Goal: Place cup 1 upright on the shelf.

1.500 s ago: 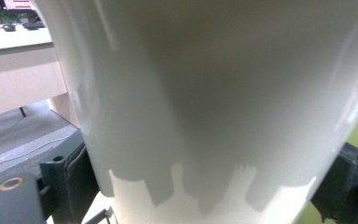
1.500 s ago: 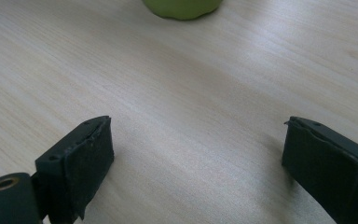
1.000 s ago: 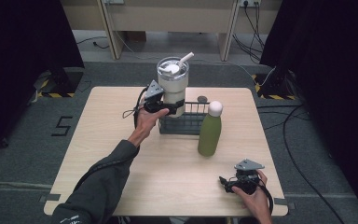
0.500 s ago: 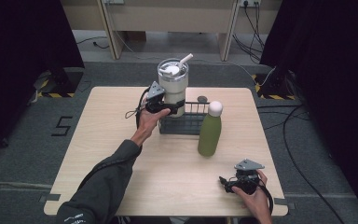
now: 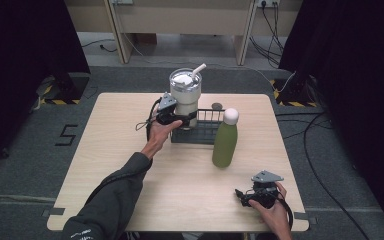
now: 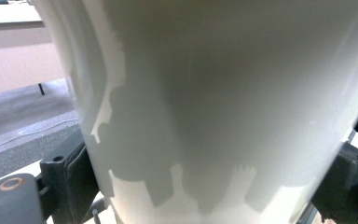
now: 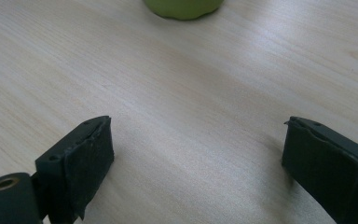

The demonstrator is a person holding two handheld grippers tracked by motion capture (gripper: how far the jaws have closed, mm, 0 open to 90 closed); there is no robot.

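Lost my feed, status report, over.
Left gripper shut on tumbler, over wire rack. Right gripper open, empty. Green bottle stands beside rack.

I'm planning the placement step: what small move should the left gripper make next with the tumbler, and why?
Probably ease it a little lower. The left gripper is clamped on the white tumbler, both pads against its wall, with its base at the black wire rack; whether it rests there I cannot tell. The right gripper lies open on the table, so nothing else steadies it.

Looking like lab or recording studio: black curtains (image 5: 25,60) hanging both sides, hazard tape (image 5: 55,101) marking grey carpet, cables (image 5: 325,150) trailing past tabletop (image 5: 110,165) right edge, wall sockets (image 5: 265,3) showing behind.
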